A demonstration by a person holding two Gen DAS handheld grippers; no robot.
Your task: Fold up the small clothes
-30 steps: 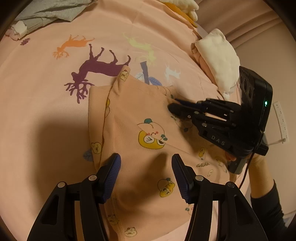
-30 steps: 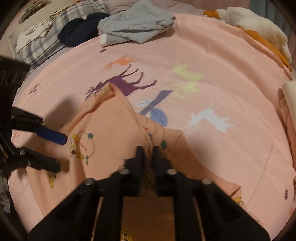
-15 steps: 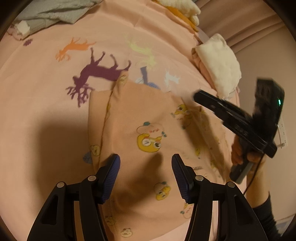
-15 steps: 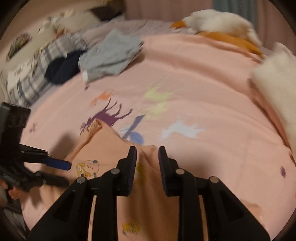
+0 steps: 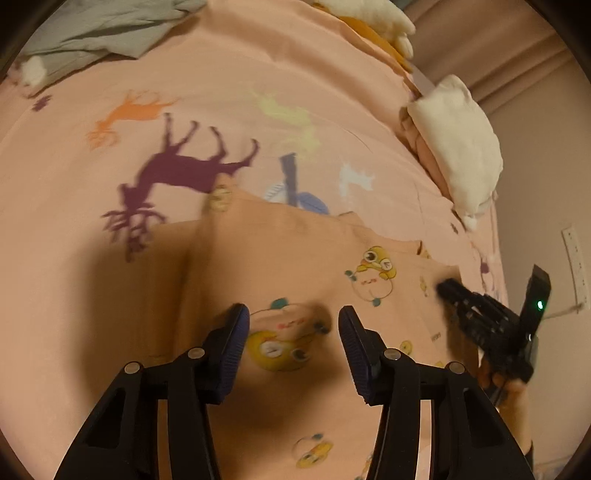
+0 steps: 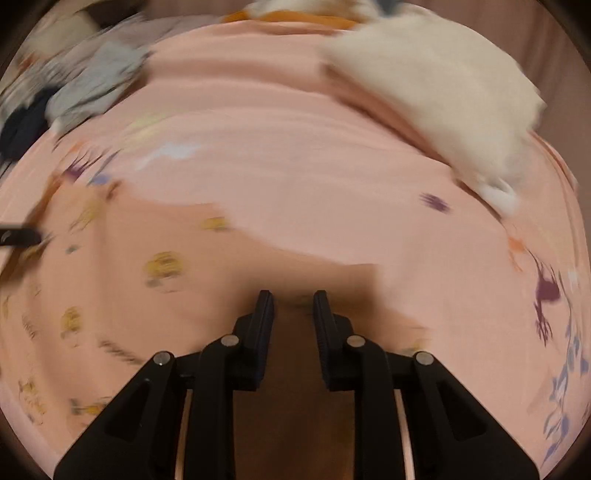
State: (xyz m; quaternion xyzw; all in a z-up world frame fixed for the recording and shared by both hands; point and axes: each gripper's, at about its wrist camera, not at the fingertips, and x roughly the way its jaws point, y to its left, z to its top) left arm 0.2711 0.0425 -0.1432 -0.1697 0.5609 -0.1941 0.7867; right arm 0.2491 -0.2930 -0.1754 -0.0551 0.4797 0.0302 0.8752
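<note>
A peach child's garment (image 5: 295, 251) printed with yellow cartoon figures lies spread on the pink deer-print bedsheet (image 5: 221, 92). My left gripper (image 5: 293, 314) hovers over its middle, blue pads apart and closing, with only flat cloth below them. In the left wrist view my right gripper (image 5: 445, 288) is at the garment's right side, held by a person's hand. The blurred right wrist view has the right gripper (image 6: 293, 297) over the garment (image 6: 147, 295) near its edge, jaws narrowly apart and closing, nothing between them. A fingertip of the left gripper (image 6: 22, 236) shows at the far left.
A stack of folded white cloth (image 5: 458, 147) sits at the bed's right edge, large in the right wrist view (image 6: 424, 81). A grey garment (image 5: 96, 33) and a dark one (image 6: 22, 125) lie at the far side. A white and orange plush (image 5: 369, 22) rests at the back.
The right gripper let go of the garment's fold, opened, and swung away to the garment's right side. The garment now lies flatter. The left gripper shifted slightly over it.
</note>
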